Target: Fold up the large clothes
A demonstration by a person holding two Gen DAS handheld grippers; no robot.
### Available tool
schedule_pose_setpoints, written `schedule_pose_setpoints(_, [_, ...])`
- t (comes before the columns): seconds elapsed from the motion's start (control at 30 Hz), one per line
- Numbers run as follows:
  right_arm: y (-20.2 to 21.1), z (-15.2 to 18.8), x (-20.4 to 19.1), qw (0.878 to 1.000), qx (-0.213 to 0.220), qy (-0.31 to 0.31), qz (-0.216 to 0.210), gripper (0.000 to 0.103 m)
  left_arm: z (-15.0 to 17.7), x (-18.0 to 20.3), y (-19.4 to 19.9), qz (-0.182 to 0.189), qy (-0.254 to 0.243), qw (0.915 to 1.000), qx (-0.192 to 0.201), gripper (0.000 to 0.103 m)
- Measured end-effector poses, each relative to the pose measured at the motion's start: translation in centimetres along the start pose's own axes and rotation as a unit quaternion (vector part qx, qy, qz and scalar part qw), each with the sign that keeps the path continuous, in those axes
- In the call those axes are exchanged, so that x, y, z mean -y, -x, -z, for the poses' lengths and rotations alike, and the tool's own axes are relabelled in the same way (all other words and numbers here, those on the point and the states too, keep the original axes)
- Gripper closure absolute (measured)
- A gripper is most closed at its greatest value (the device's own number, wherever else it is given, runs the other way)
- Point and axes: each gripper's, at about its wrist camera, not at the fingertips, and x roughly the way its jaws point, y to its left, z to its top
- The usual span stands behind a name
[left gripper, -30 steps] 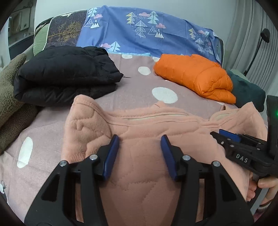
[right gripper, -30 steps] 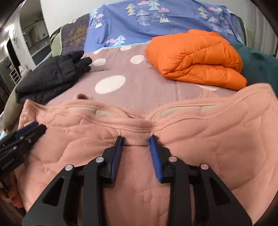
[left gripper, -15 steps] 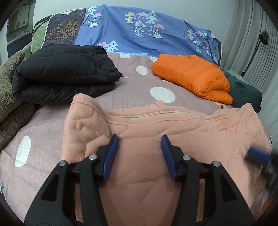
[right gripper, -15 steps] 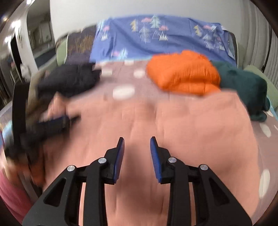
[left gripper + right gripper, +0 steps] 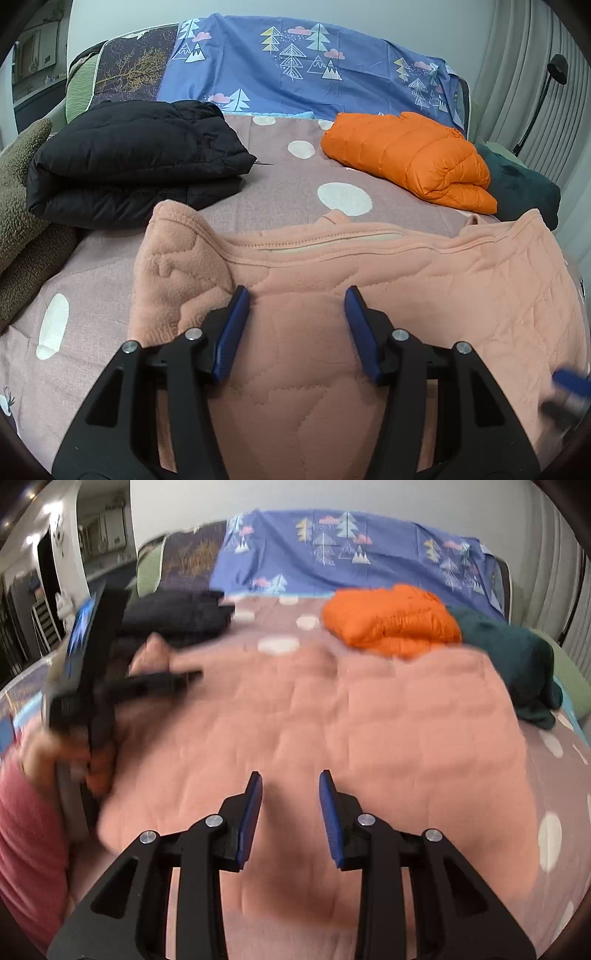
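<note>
Right tongs swung rightward, empty | left tongs opening | quilted fleece garment

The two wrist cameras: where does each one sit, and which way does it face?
Left wrist: sits on the left tool, faces down-forward over the pink quilted garment; its jaws are opening, gripping nothing.
Right wrist: sits on the right tool, faces the same way; shows a red sleeve.
Both views share the orange jacket.
</note>
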Motion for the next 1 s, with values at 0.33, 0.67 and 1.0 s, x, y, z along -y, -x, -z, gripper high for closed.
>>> schedule_pose_setpoints(0.33, [1.5, 1.2, 0.3, 1.000, -0.002, -0.006, -0.007, 0.068, 0.3, 0.1, 0.1, -0.005, -0.005, 0.9999, 0.007, 0.047])
schedule_pose_setpoints(0.67, [3.3, -2.5, 0.6, 0.999, 0.038, 0.006, -0.019, 0.064, 0.3, 0.2, 0.1, -0.005, -0.004, 1.0000, 0.001, 0.046])
schedule_pose_setpoints(1.0, [-7.4, -13.2, 1.9, 0.999, 0.008, -0.031, 0.003, 0.071, 0.2, 0.1, 0.1, -0.003, -0.003, 1.0000, 0.002, 0.046])
